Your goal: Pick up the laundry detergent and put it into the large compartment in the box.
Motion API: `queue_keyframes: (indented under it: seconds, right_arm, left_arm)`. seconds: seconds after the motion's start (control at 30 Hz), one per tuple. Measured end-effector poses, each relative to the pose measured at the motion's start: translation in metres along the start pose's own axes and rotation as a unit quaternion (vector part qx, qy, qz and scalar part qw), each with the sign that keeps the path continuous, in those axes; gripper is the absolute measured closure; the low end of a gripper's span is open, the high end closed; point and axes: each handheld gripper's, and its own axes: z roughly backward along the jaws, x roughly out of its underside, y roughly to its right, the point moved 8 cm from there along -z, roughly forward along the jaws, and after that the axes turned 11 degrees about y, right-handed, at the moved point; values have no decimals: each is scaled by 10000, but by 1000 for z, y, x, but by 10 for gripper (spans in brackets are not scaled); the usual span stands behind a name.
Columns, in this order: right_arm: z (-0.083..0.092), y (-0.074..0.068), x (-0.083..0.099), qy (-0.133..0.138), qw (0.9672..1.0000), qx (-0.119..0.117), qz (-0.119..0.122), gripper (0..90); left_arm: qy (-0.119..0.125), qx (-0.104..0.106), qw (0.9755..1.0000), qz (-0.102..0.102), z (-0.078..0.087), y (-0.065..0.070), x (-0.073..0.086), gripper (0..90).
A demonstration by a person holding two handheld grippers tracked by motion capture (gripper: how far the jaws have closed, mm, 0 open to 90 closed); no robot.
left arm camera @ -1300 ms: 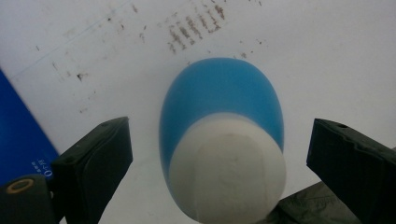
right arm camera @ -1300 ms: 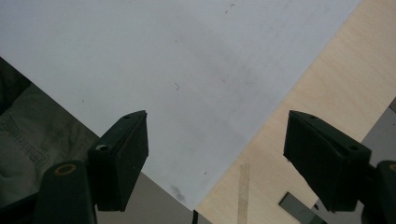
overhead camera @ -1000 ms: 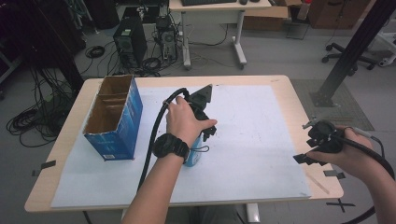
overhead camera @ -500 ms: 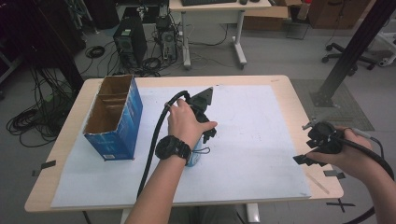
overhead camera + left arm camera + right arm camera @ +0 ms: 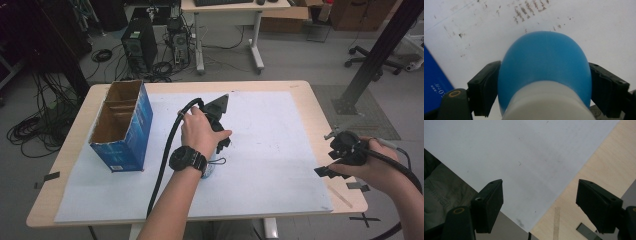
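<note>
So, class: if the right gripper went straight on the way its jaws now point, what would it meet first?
Probably the white paper sheet near its corner; the right gripper is open, with nothing between it and the sheet. Depth is unclear.

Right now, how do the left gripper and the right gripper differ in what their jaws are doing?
The left gripper has a blue-and-white plastic bottle between its jaws, which have just been closing and now meet its sides; the right gripper stands open with nothing between its jaws. The left one works mid-table over the white paper sheet; the right one hangs over the wooden table's near right corner. Both have black two-jaw heads.
</note>
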Motion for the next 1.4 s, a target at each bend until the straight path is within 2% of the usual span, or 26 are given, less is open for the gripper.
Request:
queue_keyframes:
  seconds: [0.37,0.47,1.13,1.4]
  right_arm:
    - [-4,1,2,-17,10000,-35,-20,219]
    - [-5,1,3,-20,10000,-44,-25,219]
    - [-4,-2,-2,-56,10000,-21,29,218]
    - [-4,-3,-2,-66,10000,-15,25,218]
  left_arm:
    - [-14,-75,9999,116,1,-3,-3,327]
    - [-24,-19,9999,136,2,-2,-3,359]
    - [-34,173,9998,131,5,-3,-3,369]
    - [-118,231,9996,101,8,-5,-1,371]
